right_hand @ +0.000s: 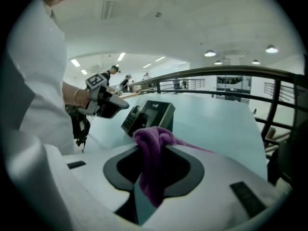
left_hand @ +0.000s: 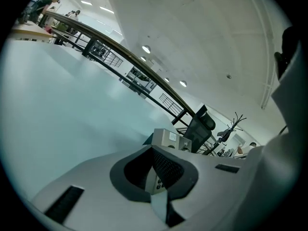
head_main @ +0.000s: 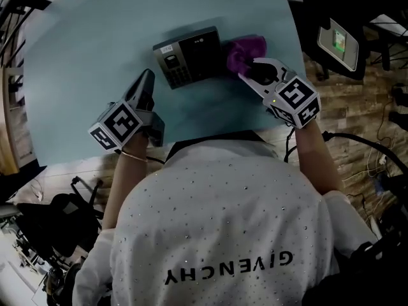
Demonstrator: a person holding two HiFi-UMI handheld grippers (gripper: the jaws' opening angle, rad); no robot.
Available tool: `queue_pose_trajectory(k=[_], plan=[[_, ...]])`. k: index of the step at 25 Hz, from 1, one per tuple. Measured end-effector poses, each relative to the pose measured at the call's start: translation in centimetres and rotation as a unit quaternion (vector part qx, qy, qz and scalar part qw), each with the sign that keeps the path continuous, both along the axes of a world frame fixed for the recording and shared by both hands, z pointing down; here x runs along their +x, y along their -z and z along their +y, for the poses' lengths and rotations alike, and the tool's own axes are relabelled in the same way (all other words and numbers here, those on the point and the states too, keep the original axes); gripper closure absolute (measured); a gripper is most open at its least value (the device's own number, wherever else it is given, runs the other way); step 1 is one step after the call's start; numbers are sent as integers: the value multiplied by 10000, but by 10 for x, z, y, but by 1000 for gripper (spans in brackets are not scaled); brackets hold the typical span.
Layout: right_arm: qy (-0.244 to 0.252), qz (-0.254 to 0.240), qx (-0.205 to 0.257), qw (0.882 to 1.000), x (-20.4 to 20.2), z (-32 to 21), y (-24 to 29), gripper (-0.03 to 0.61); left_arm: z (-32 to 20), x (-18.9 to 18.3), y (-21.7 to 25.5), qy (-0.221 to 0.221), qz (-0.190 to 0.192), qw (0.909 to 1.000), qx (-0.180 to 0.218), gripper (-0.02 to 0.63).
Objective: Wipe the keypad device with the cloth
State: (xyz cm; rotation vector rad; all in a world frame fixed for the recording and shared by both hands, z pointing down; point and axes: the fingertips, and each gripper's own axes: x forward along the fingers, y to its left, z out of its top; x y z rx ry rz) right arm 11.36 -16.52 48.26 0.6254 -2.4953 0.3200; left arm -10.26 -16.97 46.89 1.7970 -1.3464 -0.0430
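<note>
The keypad device [head_main: 188,56] is a dark box with a small screen and keys, lying on the light blue table [head_main: 83,37]. A purple cloth [head_main: 245,51] lies bunched against its right side. My right gripper [head_main: 250,70] is shut on the cloth, just right of the device. In the right gripper view the cloth [right_hand: 151,148] hangs from the right gripper [right_hand: 154,170], with the device [right_hand: 149,115] close ahead. My left gripper [head_main: 146,81] is shut and holds nothing, a short way to the near left of the device. From the left gripper [left_hand: 156,177], the device [left_hand: 166,138] shows just beyond the jaws.
The table's near edge [head_main: 210,136] runs just in front of the person's white shirt [head_main: 223,234]. A monitor [head_main: 338,40] stands off the table's right side and cables [head_main: 357,145] lie on the floor there. Railings [left_hand: 125,57] run behind the table.
</note>
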Motion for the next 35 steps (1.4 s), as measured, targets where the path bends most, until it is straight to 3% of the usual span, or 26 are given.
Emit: queue_pose_trajectory(k=[3,6,10,14,21,24,28,32,35], plan=[[-921,-392,64,9950,12,-20,25,476,-6,-2,7,-331,50,9993,175,621],[-1754,-610,239,9823,22,-40,54,476,-10,-7,17,-716,121,9968,321,621],[-2228,-621,631,9708,17,-67,102,476,-24,-16,28,-1089,140,9928,471,621],[-1809,-562,977,9770,-24,-87,148,477,-38,-33,37,-1188,115,9909,621,621],[-882,-578,928,9901,-139,-109,173,479,-45,-50,29,-1652,-355,9831,704,621],[-372,40,1024,9940,-184,-104,152,479,-39,-52,25,-1922,-414,9776,759,621],[285,1050,1166,9872,-219,-87,115,477,-33,-65,18,-1914,-302,9783,741,621],[625,1512,1064,9808,-231,-68,86,477,-31,-81,8,-1729,-200,9827,635,621],[561,1554,893,9822,-229,-61,75,477,-30,-85,5,-1658,-58,9844,591,621]])
